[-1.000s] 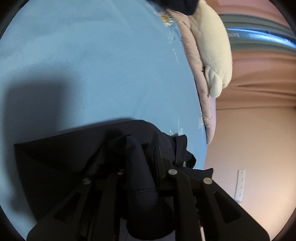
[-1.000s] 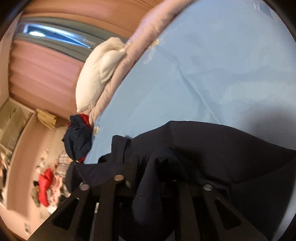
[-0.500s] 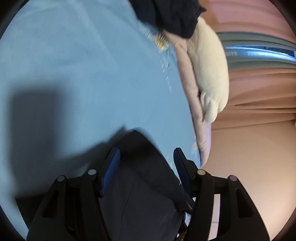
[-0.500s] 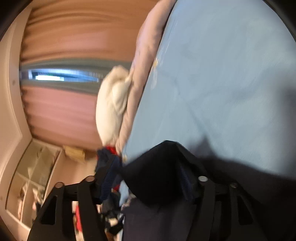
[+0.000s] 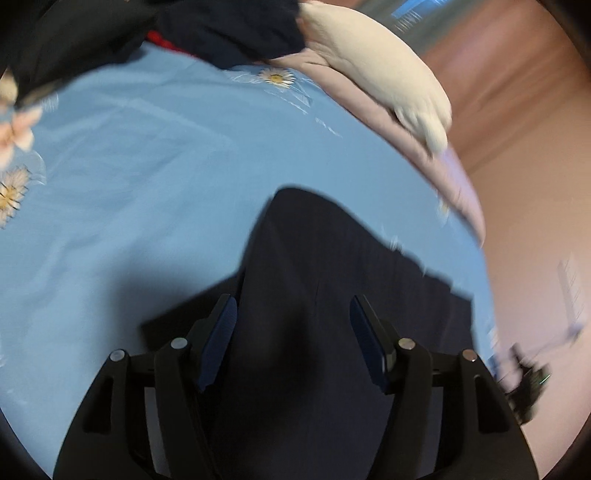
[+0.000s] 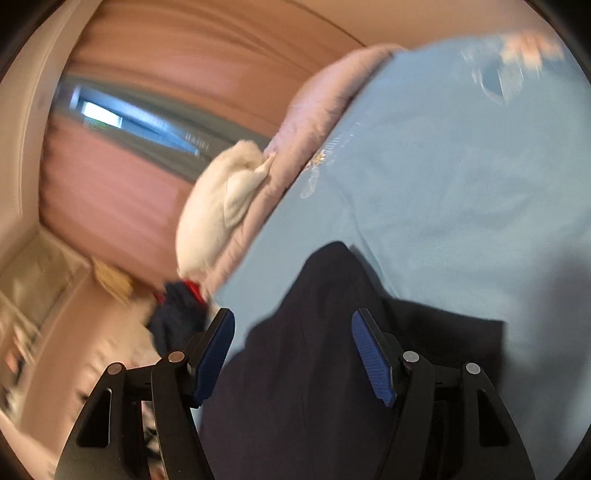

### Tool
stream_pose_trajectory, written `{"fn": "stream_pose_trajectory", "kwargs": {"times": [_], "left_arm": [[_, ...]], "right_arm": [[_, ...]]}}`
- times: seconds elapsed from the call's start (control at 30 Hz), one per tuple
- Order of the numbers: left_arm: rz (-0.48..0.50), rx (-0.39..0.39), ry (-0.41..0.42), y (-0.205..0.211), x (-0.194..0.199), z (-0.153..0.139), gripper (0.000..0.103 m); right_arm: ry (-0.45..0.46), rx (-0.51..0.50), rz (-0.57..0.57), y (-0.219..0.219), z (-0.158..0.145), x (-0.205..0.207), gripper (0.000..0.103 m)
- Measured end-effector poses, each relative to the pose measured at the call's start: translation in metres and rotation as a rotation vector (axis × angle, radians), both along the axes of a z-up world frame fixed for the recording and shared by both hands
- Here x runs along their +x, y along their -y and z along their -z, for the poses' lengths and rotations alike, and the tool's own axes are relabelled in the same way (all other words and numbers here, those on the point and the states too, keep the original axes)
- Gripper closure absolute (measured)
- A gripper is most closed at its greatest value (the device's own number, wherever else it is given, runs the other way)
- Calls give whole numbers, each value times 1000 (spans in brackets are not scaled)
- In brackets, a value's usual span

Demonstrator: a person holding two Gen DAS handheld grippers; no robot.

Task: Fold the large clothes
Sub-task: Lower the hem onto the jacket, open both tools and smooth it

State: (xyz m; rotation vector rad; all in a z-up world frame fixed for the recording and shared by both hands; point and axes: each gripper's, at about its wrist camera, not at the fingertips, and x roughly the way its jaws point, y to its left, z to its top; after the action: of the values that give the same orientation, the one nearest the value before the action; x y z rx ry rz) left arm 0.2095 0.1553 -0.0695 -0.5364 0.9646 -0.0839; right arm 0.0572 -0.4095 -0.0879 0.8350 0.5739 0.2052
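A dark navy garment (image 5: 317, 295) lies on the light blue bedsheet (image 5: 129, 166), its edge humped up between the fingers. My left gripper (image 5: 293, 314) is open just above it, blue pads apart and not touching the cloth. The same garment (image 6: 317, 350) shows in the right wrist view on the sheet (image 6: 461, 192). My right gripper (image 6: 293, 328) is open too, hanging over the garment's near edge. Both views are motion-blurred.
A cream pillow (image 5: 388, 74) and a pink quilt (image 5: 436, 155) lie along the bed's far side. More dark and red clothes (image 5: 221, 29) are piled at the bed's corner. Pink curtains (image 6: 166, 55) and a cluttered floor (image 6: 37, 350) lie beyond the bed.
Both grippers were shut on bunched navy cloth a second ago. They have let go, opened wide and lifted back, and the garment now lies on the sheet.
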Motion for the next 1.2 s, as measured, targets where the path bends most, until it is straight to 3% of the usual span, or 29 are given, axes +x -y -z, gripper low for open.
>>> {"fn": "stream_pose_trajectory", "kwargs": {"times": [0.23,0.4,0.57,0.6,0.67,0.77,0.93,1.0,1.07,1.13,1.2], "left_arm": [[155,124,35,34,-61,10,34],[198,111,37,46,-92,22,32],[175,99,14,51,-106,32,30],[168,96,-4,50,-109,35,30],[167,94,-24,53,-114,36,30],[159,107,-33,54,-117,33,30],[133,107,-61,48,-117,35,30],[124,90,-79,44,-116,39,30],[126,82,-86,44,-114,41,30],[114,82,-97,46,-111,43,30],[98,85,-95,46,-113,39,30]], "right_arm": [[-85,-226,1,-3,3,-60,36],[-99,-297,10,0,8,-86,36],[-98,-339,-11,0,17,-84,37],[-97,-337,-25,-1,20,-81,39],[-114,-330,-84,-4,26,-72,66],[-122,-346,-109,-8,28,-78,86],[-79,-276,-149,-2,26,-104,94],[-143,-348,-164,-8,37,-101,95],[-181,-358,-163,-8,45,-93,95],[-189,-373,-155,-10,40,-88,95],[-171,-459,-125,-19,25,-89,94]]}}
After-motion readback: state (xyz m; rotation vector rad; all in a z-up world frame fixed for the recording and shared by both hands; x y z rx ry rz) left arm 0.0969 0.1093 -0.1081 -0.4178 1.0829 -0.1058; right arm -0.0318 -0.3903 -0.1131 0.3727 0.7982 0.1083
